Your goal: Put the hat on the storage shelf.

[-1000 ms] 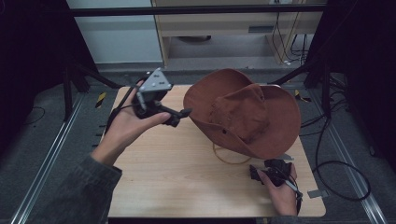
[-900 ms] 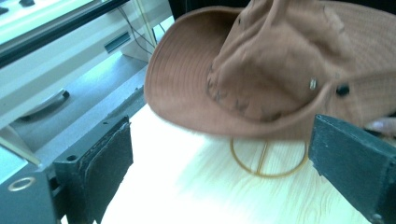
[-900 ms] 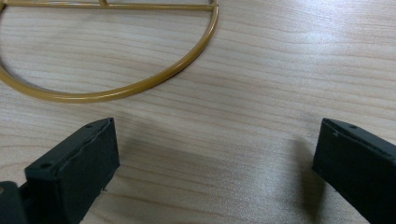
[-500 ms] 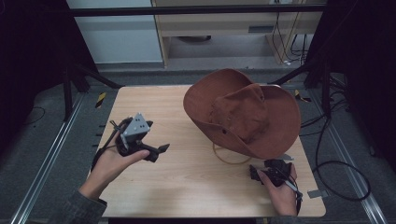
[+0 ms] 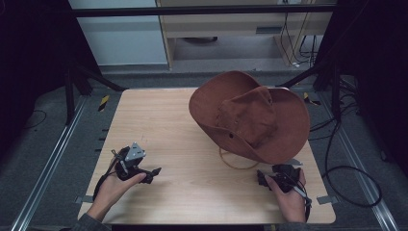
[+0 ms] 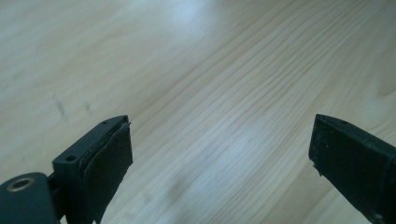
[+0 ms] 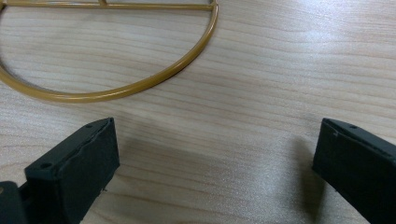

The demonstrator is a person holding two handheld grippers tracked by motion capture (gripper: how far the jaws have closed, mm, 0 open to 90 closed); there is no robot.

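Observation:
A brown wide-brimmed hat (image 5: 250, 115) rests tilted on a gold wire stand, whose round base ring (image 5: 235, 163) (image 7: 121, 88) lies on the table at the right. My left gripper (image 5: 155, 174) (image 6: 219, 158) sits low at the table's front left, held in a hand, jaws wide open over bare wood. My right gripper (image 5: 262, 179) (image 7: 215, 172) rests at the front right, just in front of the ring, also open with nothing between its jaws.
The wooden table (image 5: 163, 125) has free room across its left half and middle. Metal rails (image 5: 48, 163) run along the floor at both sides. Cables (image 5: 346, 168) lie on the floor to the right. A cabinet stands behind the table.
My left gripper has drawn back from beside the hat's brim, toward the front left of the table, and come down low. The right gripper and the hat have stayed put.

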